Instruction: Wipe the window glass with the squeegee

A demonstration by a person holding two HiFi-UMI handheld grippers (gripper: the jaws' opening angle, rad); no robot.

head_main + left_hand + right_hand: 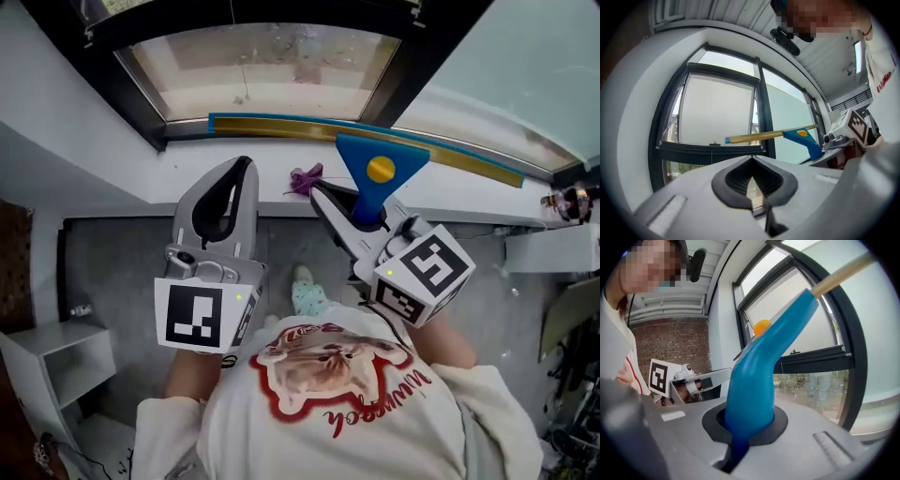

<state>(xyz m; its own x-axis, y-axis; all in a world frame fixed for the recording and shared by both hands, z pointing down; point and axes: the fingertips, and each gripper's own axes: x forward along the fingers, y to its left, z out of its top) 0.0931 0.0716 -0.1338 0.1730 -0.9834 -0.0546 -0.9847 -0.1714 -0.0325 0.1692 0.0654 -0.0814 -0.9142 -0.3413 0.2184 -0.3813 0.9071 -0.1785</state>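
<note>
Squeegee (380,173): handle clamped in right gripper (364,214), blade level at 12 o'clock, low against the glass (272,66); contact unclear. Left gripper (228,202) at 9 o'clock, jaws together, empty. Likely lining up a stroke; next needs the blade pressed flat and an even pull.
</note>
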